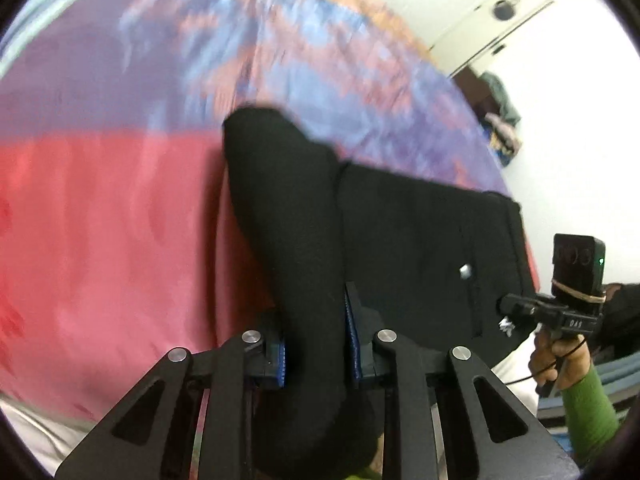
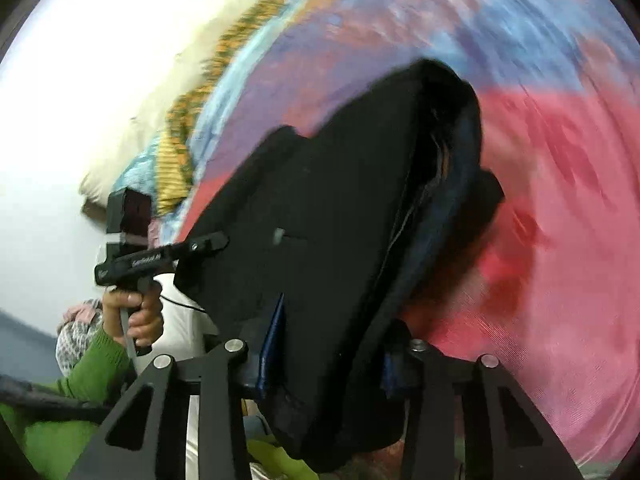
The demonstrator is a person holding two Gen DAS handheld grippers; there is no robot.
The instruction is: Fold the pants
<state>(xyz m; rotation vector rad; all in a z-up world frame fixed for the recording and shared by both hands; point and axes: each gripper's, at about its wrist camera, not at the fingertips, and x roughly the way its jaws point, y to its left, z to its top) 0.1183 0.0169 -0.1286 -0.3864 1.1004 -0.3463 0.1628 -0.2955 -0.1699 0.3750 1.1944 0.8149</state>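
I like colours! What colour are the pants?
Black. The pants show best in the left wrist view, against the red and purple bedspread.

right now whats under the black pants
Under the black pants lies a bedspread, pink near the grippers, purple and blue farther off. Both the left gripper and right gripper pinch the pants. The bedspread beneath the fabric is covered.

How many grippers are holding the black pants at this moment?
2. The left gripper clamps a rolled fold of the black pants; the right gripper clamps a thick bunch at the other end. No further gripper shows.
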